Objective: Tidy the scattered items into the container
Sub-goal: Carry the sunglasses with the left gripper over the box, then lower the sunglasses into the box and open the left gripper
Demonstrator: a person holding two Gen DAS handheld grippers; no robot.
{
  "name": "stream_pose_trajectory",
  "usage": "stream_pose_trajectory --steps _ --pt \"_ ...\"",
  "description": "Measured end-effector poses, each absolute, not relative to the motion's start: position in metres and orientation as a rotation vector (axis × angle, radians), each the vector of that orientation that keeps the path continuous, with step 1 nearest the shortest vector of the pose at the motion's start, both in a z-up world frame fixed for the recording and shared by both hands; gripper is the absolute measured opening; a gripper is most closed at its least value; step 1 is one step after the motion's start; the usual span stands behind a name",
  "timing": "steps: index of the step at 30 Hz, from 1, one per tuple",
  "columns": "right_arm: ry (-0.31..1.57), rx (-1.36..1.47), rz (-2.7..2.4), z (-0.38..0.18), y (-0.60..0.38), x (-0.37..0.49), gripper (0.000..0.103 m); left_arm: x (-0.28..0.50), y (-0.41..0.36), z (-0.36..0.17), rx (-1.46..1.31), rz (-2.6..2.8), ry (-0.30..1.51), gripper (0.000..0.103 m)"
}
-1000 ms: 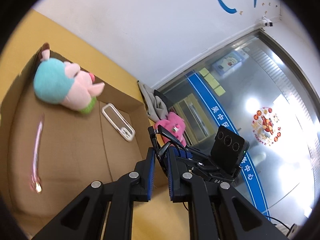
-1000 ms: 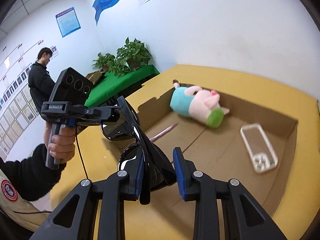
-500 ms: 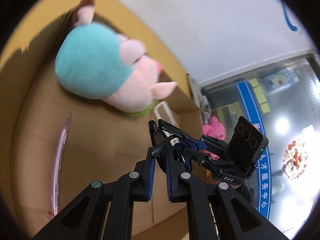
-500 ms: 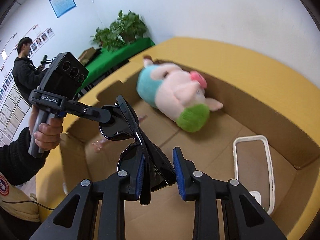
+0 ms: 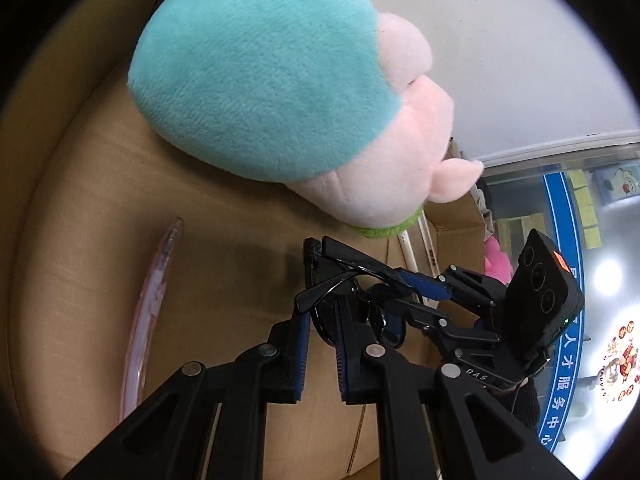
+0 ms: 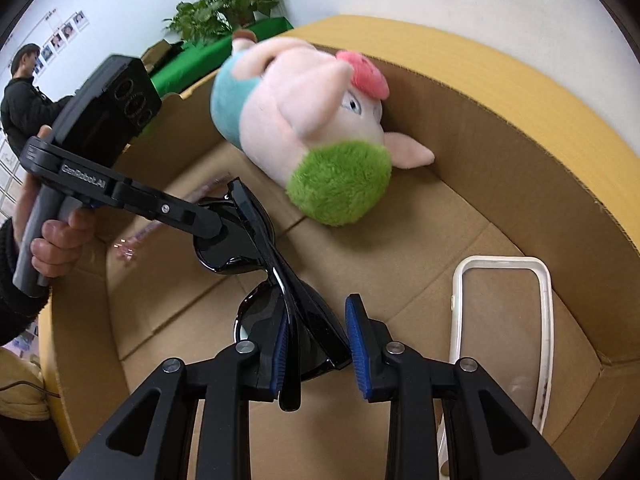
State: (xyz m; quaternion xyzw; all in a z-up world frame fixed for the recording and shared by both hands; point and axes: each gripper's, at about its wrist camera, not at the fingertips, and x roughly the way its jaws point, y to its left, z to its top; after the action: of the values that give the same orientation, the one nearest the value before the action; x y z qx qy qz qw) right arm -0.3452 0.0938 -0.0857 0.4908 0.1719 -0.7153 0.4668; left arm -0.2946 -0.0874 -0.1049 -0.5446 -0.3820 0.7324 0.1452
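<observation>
My left gripper (image 5: pixel 320 344) is clenched on one lens of the glossy black plastic sunglasses (image 6: pixel 256 236). My right gripper (image 6: pixel 318 344) has the other end between its blue pads; its jaws are closing, and only the left pad looks to touch the frame. The sunglasses hang over the brown cardboard box (image 6: pixel 520 128), above its floor. Inside lie a pink-and-teal plush pig (image 6: pixel 304 120), a white phone-case frame (image 6: pixel 504 264) and a clear pink pen (image 5: pixel 152 296). The box sits on a yellow counter (image 6: pixel 500 64).
</observation>
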Motion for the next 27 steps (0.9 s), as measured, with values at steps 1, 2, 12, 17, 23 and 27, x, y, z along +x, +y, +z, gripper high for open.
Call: stream_pose_trajectory --steps 1,2,12,17,23,27 --pt "0.435 1.207 -1.755 -0.088 0.092 -0.345 0.026 -0.294 -0.087 -0.107 -1.58 2.107 -1.103 0.011" --pt "0.445 1.209 -1.751 -0.09 0.091 -0.344 0.026 -0.293 -0.088 -0.11 -1.591 2.102 -1.107 0.011" --pt "0.493 1.21 -1.759 -0.098 0.083 -0.341 0.026 -0.292 -0.089 -0.116 -1.618 2.089 -1.143 0.011" --pt "0.501 1.206 -1.776 -0.099 0.083 -0.339 0.027 -0.29 -0.086 -0.112 -1.619 2.098 -1.129 0.018" --pt "0.503 1.2 -1.804 -0.092 0.082 -0.336 0.036 -0.282 -0.085 -0.098 -1.576 2.133 -1.114 0.061" --pt "0.512 1.194 -1.813 -0.084 0.083 -0.331 0.046 -0.276 -0.081 -0.087 -1.56 2.148 -1.068 0.061"
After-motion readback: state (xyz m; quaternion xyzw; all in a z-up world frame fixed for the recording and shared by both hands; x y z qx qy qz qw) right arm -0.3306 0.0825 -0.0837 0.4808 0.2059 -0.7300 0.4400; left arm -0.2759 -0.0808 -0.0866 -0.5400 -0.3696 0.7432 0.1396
